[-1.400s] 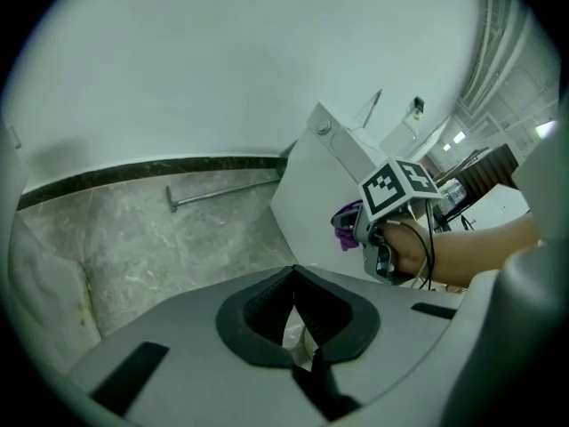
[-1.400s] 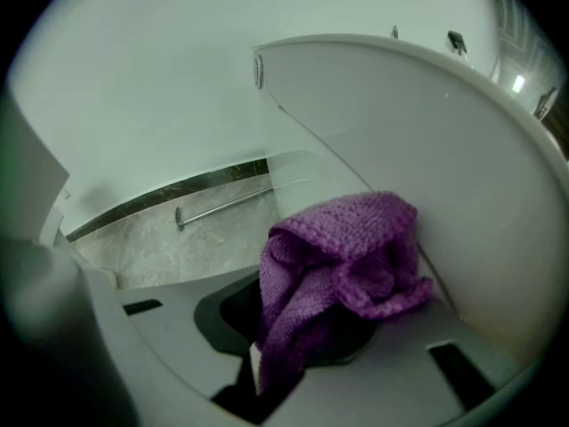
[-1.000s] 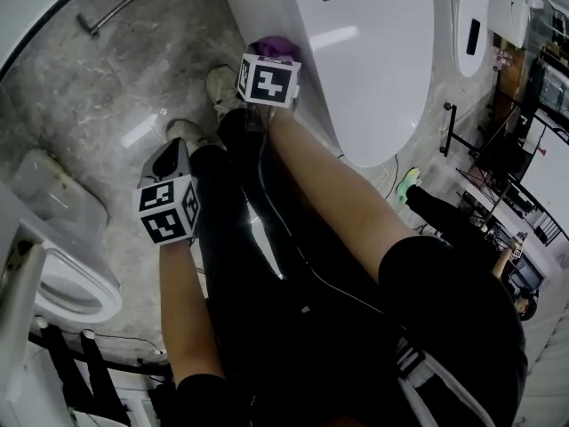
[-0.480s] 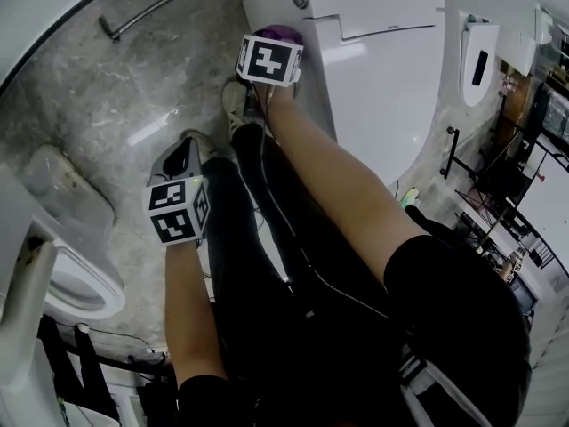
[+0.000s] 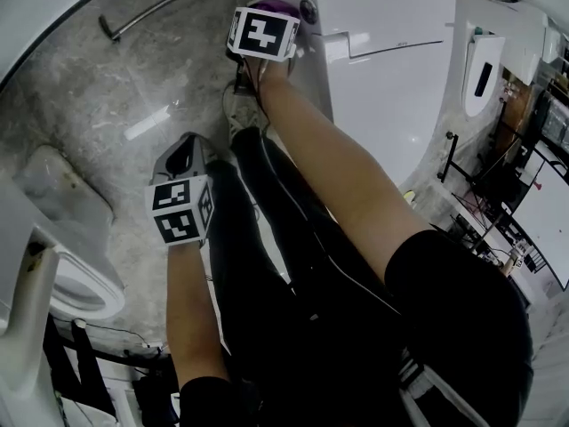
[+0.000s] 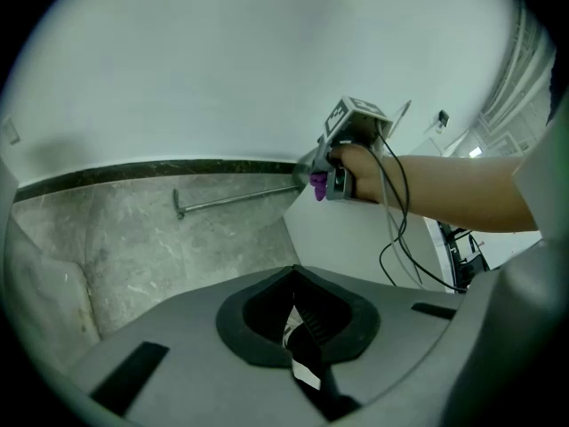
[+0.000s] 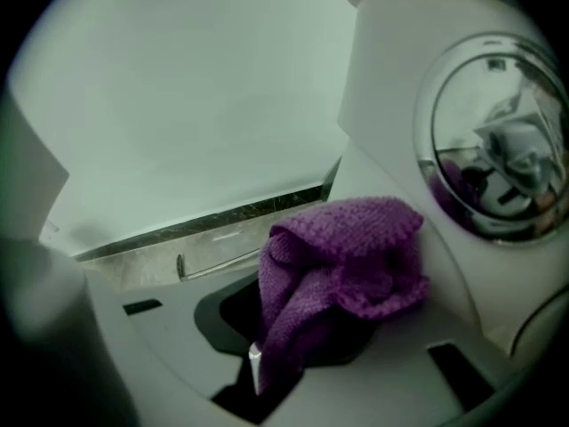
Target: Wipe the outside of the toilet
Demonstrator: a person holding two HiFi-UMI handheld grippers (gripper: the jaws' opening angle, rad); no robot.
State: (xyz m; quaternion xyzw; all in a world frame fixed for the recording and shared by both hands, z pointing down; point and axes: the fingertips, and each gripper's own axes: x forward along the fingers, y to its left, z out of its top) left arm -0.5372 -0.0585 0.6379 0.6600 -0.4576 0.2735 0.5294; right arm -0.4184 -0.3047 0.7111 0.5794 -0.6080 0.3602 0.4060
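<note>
The white toilet (image 5: 382, 69) fills the head view's upper right, with a round chrome button (image 5: 308, 10) on its side. My right gripper (image 5: 269, 12) is shut on a purple cloth (image 5: 277, 5) and presses it against the toilet's side just left of that button. In the right gripper view the purple cloth (image 7: 342, 269) bunches out of the jaws beside the chrome button (image 7: 498, 140). My left gripper (image 5: 182, 160) hangs shut and empty over the floor, away from the toilet; its view shows the right gripper (image 6: 331, 178) at the toilet's side (image 6: 356, 234).
A metal bar (image 5: 156, 7) runs along the foot of the wall on the grey marble floor (image 5: 107, 96). A second white fixture (image 5: 62, 265) stands at the left. The person's legs and a shoe (image 5: 238, 118) are between the grippers. A wall unit (image 5: 478, 56) hangs at the right.
My right gripper has slid the purple cloth along the toilet's side toward the tank end, up to the chrome button. The left gripper has barely moved.
</note>
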